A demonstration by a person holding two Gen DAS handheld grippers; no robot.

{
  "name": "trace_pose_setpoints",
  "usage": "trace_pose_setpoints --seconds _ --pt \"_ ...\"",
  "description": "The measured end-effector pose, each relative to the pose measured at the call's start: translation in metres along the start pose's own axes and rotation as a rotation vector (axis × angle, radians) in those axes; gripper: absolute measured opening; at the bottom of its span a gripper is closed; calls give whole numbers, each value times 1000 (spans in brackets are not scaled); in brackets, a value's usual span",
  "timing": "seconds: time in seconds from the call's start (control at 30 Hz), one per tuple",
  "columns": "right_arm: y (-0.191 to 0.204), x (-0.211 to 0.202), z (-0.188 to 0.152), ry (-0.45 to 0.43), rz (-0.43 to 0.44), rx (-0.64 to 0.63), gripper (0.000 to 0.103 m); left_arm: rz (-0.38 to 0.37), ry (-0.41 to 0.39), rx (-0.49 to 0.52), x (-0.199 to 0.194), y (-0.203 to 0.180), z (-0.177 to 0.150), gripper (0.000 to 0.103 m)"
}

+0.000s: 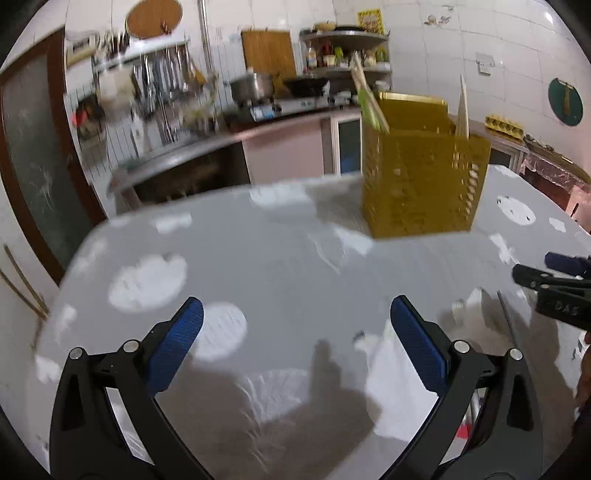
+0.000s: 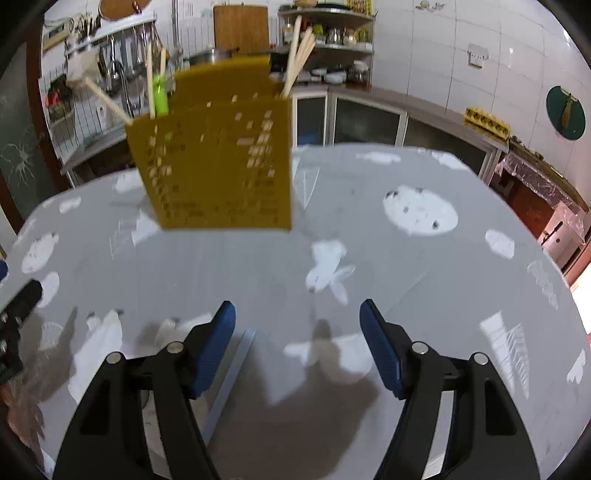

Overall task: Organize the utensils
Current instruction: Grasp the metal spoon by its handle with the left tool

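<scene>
A yellow perforated utensil holder [image 1: 421,184] [image 2: 218,166] stands on the grey patterned tablecloth [image 1: 258,258] [image 2: 406,277]. Pale chopsticks [image 1: 369,99] [image 2: 299,62] and a green-handled piece [image 2: 160,96] stick up out of it. My left gripper [image 1: 295,301] is open wide over bare cloth, well short of the holder. My right gripper [image 2: 296,304] [image 1: 532,264] is open too, with nothing between its fingers. A thin silvery utensil [image 2: 231,369] [image 1: 508,321] lies flat on the cloth, partly under the right gripper's left finger; its kind is unclear.
The table's rounded edge [image 1: 85,243] falls away on the left. Behind it runs a kitchen counter [image 1: 288,118] with a stove, pots, hanging ladles and a corner shelf of bottles [image 2: 332,33]. A door [image 1: 33,155] stands at far left.
</scene>
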State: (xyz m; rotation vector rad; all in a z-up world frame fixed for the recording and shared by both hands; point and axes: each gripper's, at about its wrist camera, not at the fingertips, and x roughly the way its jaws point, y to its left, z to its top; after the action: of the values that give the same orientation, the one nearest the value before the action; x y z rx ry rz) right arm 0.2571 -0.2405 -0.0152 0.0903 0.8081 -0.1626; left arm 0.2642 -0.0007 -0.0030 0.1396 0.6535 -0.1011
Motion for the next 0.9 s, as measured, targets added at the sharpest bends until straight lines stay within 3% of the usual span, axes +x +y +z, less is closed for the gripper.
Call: trace_pose_setpoints --seconds 0.07,0.2,0.33,0.4,0.63,0.9 --pt "6 5 -3 27 1 1 64 -18 22 -30 2 1 -6 98" --pt "19 16 -7 85 7 -3 42 -22 41 -54 3 1 -11 98" --pt "28 24 -8 110 -2 -9 27 -29 74 -58 5 -6 -15 98" --pt "30 25 -6 115 13 -10 12 -32 78 -68 6 -8 -16 98" --pt "20 21 -9 103 60 -8 8 -45 84 -46 2 -24 -20 98" --pt "-20 8 -14 90 19 -18 7 -73 116 -15 2 -54 -23 98"
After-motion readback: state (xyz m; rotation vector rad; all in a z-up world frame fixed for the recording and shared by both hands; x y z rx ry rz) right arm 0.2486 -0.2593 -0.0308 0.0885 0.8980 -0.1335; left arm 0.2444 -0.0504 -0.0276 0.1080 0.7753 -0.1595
